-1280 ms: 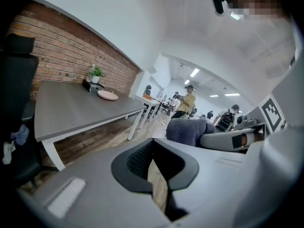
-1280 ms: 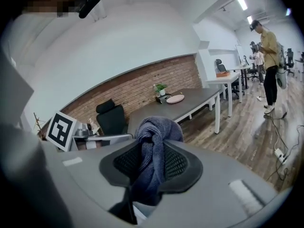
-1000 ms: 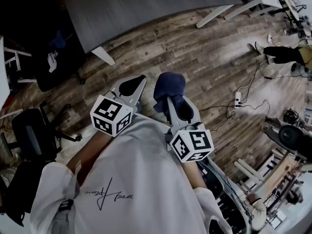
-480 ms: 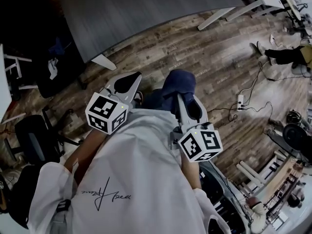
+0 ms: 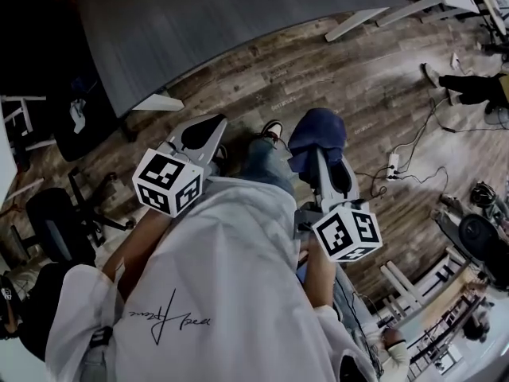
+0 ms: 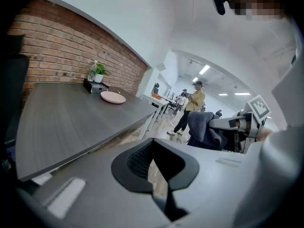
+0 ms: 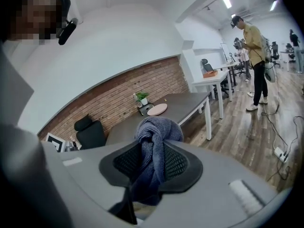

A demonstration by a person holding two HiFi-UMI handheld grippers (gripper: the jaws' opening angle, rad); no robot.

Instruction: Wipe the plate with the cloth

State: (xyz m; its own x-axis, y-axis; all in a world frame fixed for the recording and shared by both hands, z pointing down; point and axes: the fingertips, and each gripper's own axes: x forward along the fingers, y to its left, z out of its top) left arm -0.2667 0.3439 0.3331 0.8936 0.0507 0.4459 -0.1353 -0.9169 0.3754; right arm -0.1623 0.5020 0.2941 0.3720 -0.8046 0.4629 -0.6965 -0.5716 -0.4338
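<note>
A pink plate lies far along the dark grey table, next to a small potted plant; the plate also shows in the right gripper view. My right gripper is shut on a bunched blue cloth, which bulges out above its jaws. In the head view that gripper carries the cloth over the wooden floor, short of the table. My left gripper is shut with nothing in it. Both are well away from the plate.
A black office chair stands at the left. A power strip with cables lies on the floor at the right. A person in a yellow shirt stands by white desks. A brick wall backs the table.
Both grippers have moved along toward the table; the right one with the cloth has drifted rightward. The wearer's leg and shoe now show between them.
</note>
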